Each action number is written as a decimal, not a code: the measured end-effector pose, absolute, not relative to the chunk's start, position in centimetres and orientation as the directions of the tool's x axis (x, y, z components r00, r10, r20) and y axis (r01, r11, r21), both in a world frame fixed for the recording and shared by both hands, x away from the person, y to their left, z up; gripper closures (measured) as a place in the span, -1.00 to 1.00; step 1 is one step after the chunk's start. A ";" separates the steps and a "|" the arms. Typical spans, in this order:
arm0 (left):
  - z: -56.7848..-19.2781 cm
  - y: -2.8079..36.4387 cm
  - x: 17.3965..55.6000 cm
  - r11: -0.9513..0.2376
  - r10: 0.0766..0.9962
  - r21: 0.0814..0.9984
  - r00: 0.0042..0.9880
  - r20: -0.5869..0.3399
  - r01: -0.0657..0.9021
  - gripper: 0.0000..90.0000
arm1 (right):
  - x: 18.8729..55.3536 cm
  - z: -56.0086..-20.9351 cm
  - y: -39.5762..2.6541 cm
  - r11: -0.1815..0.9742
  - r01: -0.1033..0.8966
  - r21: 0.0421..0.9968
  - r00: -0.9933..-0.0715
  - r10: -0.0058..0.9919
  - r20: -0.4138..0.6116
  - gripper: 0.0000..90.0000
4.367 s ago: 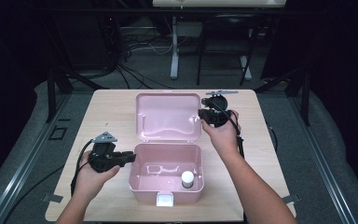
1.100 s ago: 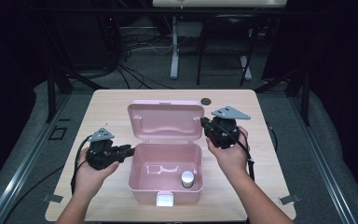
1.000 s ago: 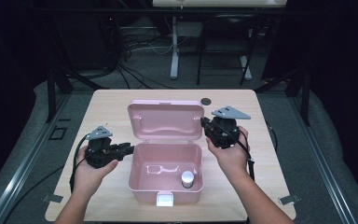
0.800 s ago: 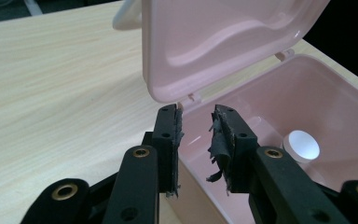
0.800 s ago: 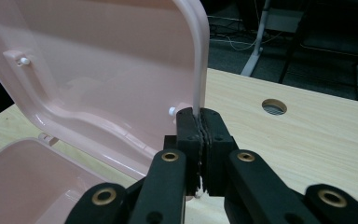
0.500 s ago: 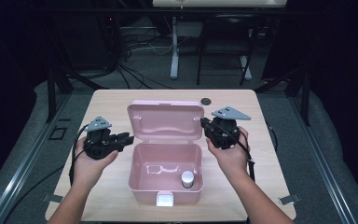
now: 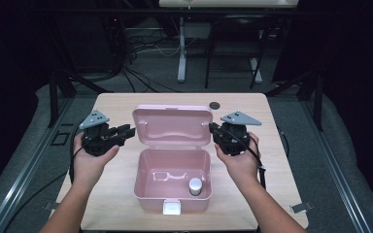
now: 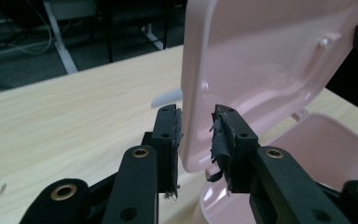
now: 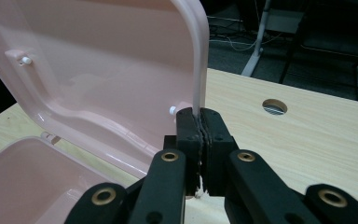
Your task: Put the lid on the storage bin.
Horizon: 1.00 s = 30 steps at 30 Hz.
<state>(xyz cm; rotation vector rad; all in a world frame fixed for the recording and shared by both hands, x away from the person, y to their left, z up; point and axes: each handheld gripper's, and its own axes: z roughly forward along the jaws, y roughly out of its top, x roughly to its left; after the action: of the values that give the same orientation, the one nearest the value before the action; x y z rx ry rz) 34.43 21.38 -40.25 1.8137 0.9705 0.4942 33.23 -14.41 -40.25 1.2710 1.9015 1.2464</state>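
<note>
Pink box (image 7: 172, 182) sits mid-table, my landmark. Its raised lid (image 7: 172, 127) stands tilted behind the basin, a wall across the far side; nothing passes straight over there. My right gripper (image 7: 212, 130) is clamped on the lid's right edge, so that flank is taken. My left gripper (image 8: 196, 140) straddles the lid's left edge, jaws just opening, a gap showing between pads and plastic. Inside the box, a small white-capped jar (image 7: 195, 186) stands in the near right corner; the rest of the floor is open from above. Left and right of the box, bare table (image 7: 126, 194). Beyond the lid, a round table hole (image 7: 215, 105).
</note>
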 end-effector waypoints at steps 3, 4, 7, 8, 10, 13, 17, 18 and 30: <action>-39.9 21.4 34.6 -0.203 0.797 0.905 0.600 -0.070 0.375 0.60 | 33.2 -40.3 -14.5 0.132 0.414 0.900 -0.420 0.906 0.060 0.95; -39.9 21.4 34.7 -0.198 0.797 0.907 0.600 -0.072 0.372 0.60 | 33.2 -40.4 -14.5 0.130 0.410 0.903 -0.421 0.905 0.061 0.95; -39.8 21.3 34.9 -0.196 0.799 0.915 0.598 -0.060 0.354 0.60 | 33.1 -40.6 -14.6 0.126 0.402 0.907 -0.423 0.904 0.062 0.95; -39.8 21.2 35.0 -0.188 0.799 0.917 0.598 -0.065 0.352 0.59 | 33.1 -40.6 -14.6 0.125 0.401 0.907 -0.423 0.904 0.063 0.95; -39.8 21.1 35.1 -0.183 0.799 0.920 0.598 -0.065 0.345 0.58 | 33.1 -40.6 -14.5 0.125 0.402 0.907 -0.422 0.904 0.062 0.95; -39.6 20.8 35.0 -0.170 0.792 0.930 0.607 -0.068 0.325 0.58 | 33.1 -40.6 -14.6 0.126 0.402 0.907 -0.424 0.903 0.063 0.95; -39.2 20.4 35.0 -0.161 0.794 0.941 0.605 -0.055 0.297 0.59 | 33.0 -40.6 -14.6 0.126 0.396 0.909 -0.425 0.903 0.060 0.95; -39.1 20.4 35.0 -0.157 0.796 0.944 0.603 -0.054 0.290 0.60 | 33.0 -40.6 -14.6 0.125 0.396 0.910 -0.425 0.903 0.061 0.95; -38.7 20.1 35.1 -0.125 0.799 0.952 0.598 -0.070 0.279 0.79 | 32.8 -40.8 -14.8 0.122 0.385 0.915 -0.437 0.897 0.064 0.93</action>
<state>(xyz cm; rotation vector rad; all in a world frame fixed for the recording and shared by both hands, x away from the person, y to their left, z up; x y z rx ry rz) 35.10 20.08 -38.73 1.6883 0.9006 0.5690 32.84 -14.77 -40.78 1.2365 1.8870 1.2918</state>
